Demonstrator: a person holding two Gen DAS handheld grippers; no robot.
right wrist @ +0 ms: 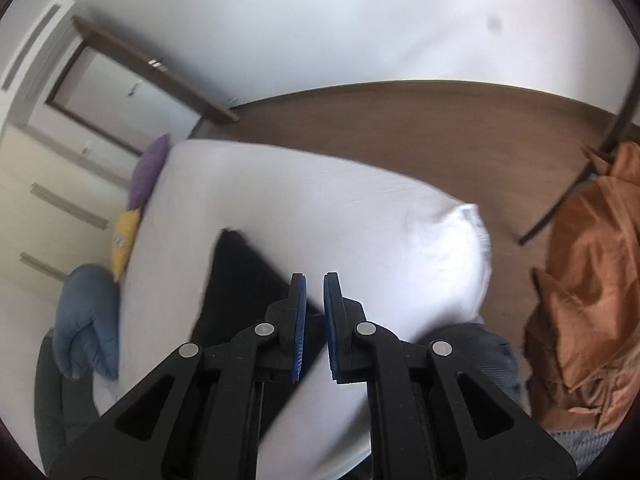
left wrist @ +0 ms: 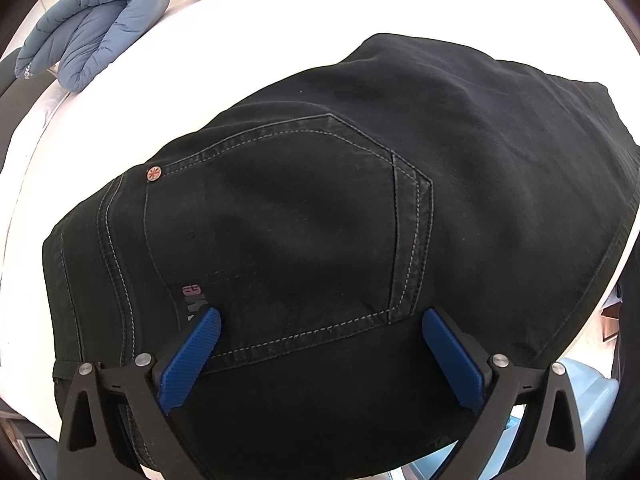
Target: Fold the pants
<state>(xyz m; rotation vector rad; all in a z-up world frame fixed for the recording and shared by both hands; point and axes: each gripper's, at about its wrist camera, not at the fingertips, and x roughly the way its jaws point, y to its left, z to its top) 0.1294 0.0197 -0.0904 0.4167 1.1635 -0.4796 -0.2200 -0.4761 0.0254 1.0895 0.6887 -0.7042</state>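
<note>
Black pants [left wrist: 340,208] lie folded on the white bed [left wrist: 248,40], back pocket up, filling the left wrist view. My left gripper [left wrist: 320,320] is wide open just above the waistband end, its blue pads [left wrist: 192,356] either side of the pocket's lower seam, holding nothing. In the right wrist view the pants [right wrist: 240,276] show as a dark slab on the bed [right wrist: 360,208]. My right gripper [right wrist: 315,280] is raised well above the bed, its jaws nearly shut with a narrow gap and nothing between them.
A blue padded jacket [left wrist: 92,28] lies at the bed's far left, also in the right wrist view [right wrist: 86,320]. A yellow pillow [right wrist: 124,244] and a purple pillow [right wrist: 150,170] sit by the wardrobe. Orange fabric [right wrist: 588,288] hangs at right over the wooden floor [right wrist: 400,128].
</note>
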